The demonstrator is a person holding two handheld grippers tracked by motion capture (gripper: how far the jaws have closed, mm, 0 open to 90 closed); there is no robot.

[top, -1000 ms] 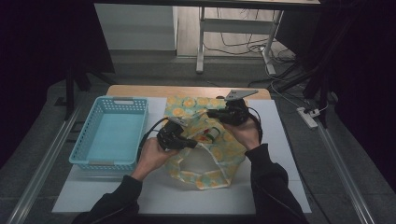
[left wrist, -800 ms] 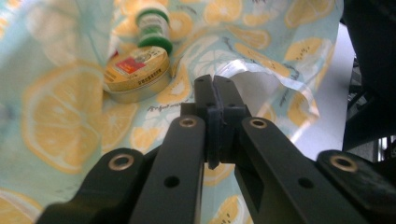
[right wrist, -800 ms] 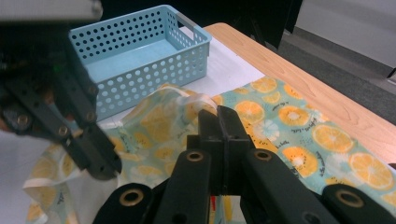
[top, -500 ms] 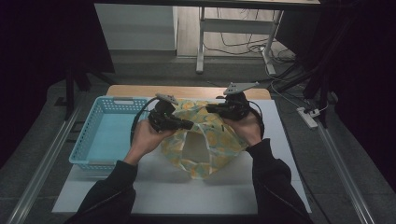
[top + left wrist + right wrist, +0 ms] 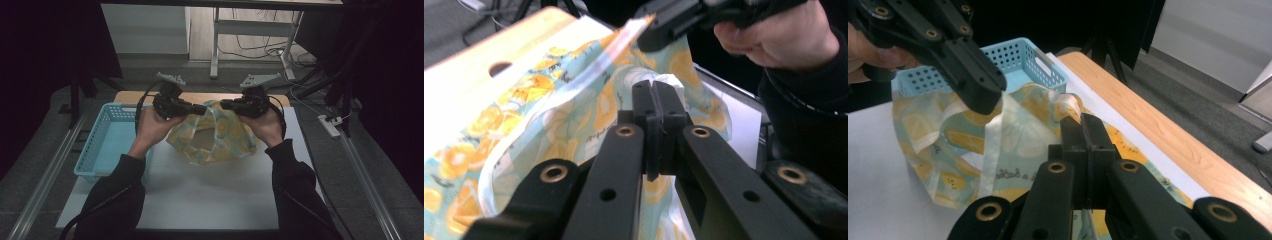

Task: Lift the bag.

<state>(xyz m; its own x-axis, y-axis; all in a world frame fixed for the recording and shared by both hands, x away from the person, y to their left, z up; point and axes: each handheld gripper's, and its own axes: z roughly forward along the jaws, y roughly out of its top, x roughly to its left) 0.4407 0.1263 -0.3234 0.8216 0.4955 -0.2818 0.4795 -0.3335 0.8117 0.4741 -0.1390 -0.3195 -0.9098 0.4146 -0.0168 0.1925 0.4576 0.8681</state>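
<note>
Both tongs, left (image 5: pixel 200 108) and right (image 5: pixel 226 104), clamped on lifted bag (image 5: pixel 215 137) rim.

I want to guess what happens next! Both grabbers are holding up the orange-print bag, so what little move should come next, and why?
Probably carry the bag left, toward the blue basket. Both the left gripper and right gripper are shut on its top edge, its bottom sags on the table, and the basket stands beside it.
</note>
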